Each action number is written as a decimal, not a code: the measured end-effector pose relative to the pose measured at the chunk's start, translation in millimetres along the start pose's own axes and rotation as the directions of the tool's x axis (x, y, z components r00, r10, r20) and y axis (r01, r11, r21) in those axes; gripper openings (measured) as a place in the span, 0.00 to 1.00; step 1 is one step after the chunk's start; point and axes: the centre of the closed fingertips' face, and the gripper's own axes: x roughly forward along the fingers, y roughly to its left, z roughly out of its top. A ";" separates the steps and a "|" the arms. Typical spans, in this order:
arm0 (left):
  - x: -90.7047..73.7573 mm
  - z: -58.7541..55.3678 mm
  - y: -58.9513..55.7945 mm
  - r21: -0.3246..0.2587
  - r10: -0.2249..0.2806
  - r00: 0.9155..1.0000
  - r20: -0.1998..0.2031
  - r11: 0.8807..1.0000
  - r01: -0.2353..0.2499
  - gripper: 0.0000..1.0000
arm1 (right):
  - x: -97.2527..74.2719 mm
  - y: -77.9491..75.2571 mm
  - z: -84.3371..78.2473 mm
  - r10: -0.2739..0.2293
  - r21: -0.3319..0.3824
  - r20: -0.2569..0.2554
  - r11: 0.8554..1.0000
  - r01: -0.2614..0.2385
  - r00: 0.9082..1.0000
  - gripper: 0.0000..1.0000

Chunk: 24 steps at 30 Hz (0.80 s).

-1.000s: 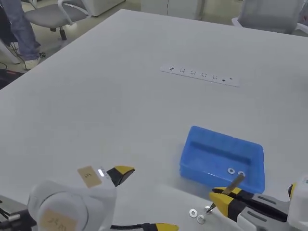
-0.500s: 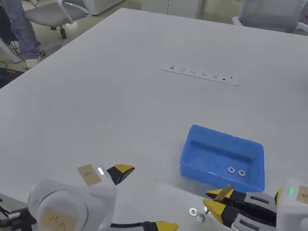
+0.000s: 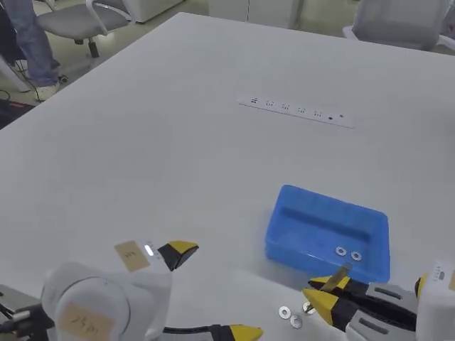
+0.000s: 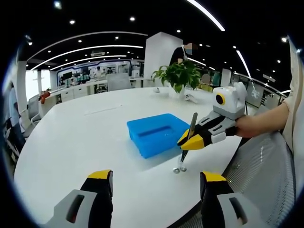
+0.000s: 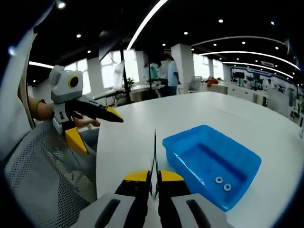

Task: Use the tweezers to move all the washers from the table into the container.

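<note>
Washers (image 3: 341, 251), two in container (image 3: 291, 245), two on table (image 3: 178, 142)

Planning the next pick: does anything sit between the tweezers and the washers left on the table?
Nothing visible does. The tweezers point down close to the washers on the bare table, beside the container.

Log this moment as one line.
right tool shut on tweezers | left tool open | container: two washers | table: two washers, tweezers tips near them

Right of the right gripper's (image 5: 154, 178) jaws, passage is barred by the container (image 5: 204, 154); straight ahead, bare table (image 5: 128, 137) is left free. Ahead of the left gripper's (image 4: 156, 175) spread jaws, room is narrowed by the tweezers (image 4: 190, 130) clamped in the right gripper.
</note>
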 end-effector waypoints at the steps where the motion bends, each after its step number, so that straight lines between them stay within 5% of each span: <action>1: 0.1 0.0 0.2 -0.001 0.000 1.000 0.001 1.000 0.000 0.76 | -0.8 -0.6 1.5 -0.003 0.011 0.004 1.000 0.003 1.000 0.03; 12: 1.1 0.2 -1.6 0.003 -0.012 1.000 0.006 1.000 0.012 0.79 | -21.1 -13.1 48.5 -0.030 -0.005 0.059 1.000 0.031 0.998 0.03; 18: -1.8 10.0 -1.4 -0.017 -0.011 0.998 0.064 1.000 0.012 0.84 | -23.7 -33.2 69.0 -0.065 0.004 0.093 0.998 0.065 0.994 0.03; 24: -7.9 27.2 3.2 -0.050 0.015 0.987 0.163 0.999 -0.007 0.93 | -19.4 -57.0 67.5 -0.110 0.042 0.080 0.993 0.107 0.991 0.03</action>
